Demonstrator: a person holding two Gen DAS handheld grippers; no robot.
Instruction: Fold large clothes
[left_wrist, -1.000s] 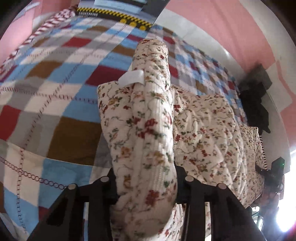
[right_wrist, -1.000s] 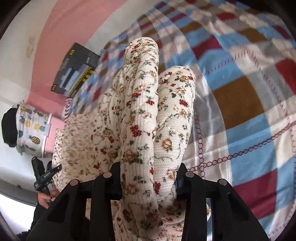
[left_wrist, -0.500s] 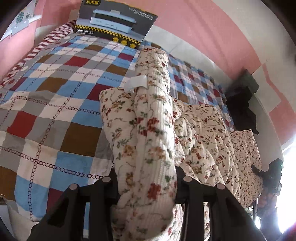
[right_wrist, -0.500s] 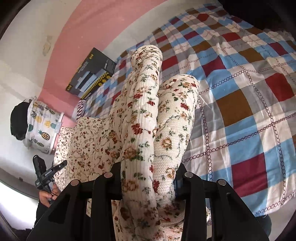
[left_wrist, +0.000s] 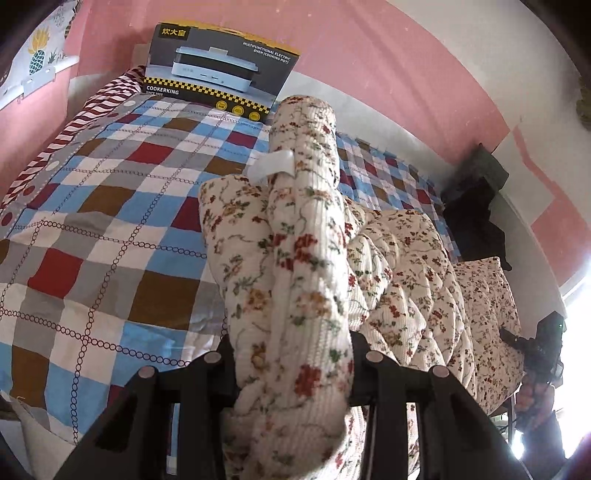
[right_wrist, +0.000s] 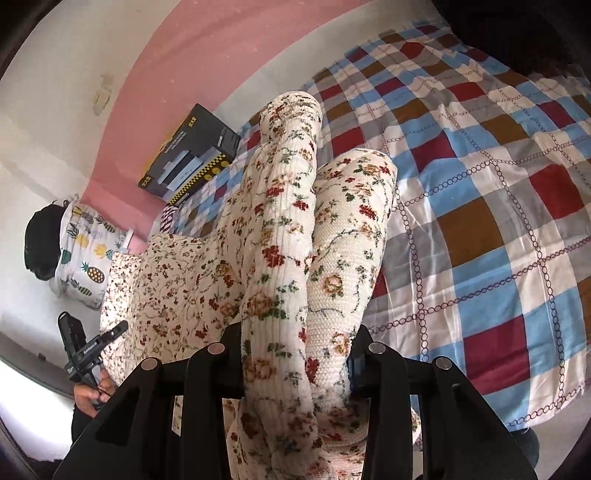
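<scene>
A cream floral ribbed garment (left_wrist: 295, 258) hangs stretched between both grippers above a checked bedspread (left_wrist: 110, 229). My left gripper (left_wrist: 291, 354) is shut on a thick bunched edge of it, with a white label (left_wrist: 271, 166) showing near the top of the bunch. My right gripper (right_wrist: 295, 354) is shut on the other bunched edge (right_wrist: 295, 240), two folds pressed between its jaws. The rest of the cloth (left_wrist: 424, 280) sags toward the other gripper (left_wrist: 543, 350), which a hand holds at the right edge. In the right wrist view the left gripper (right_wrist: 85, 350) shows at lower left.
A black cooker box (left_wrist: 221, 74) leans on the pink wall at the head of the bed. A pineapple-print pillow (right_wrist: 85, 258) lies off the bed's left side. Dark clothing (left_wrist: 476, 214) is piled at the wall on the right. A red striped cloth (left_wrist: 92, 110) borders the bedspread.
Both grippers have risen with the garment, lifting it off the bedspread. More of the bed, the box and the wall now show. Both grips are unchanged.
</scene>
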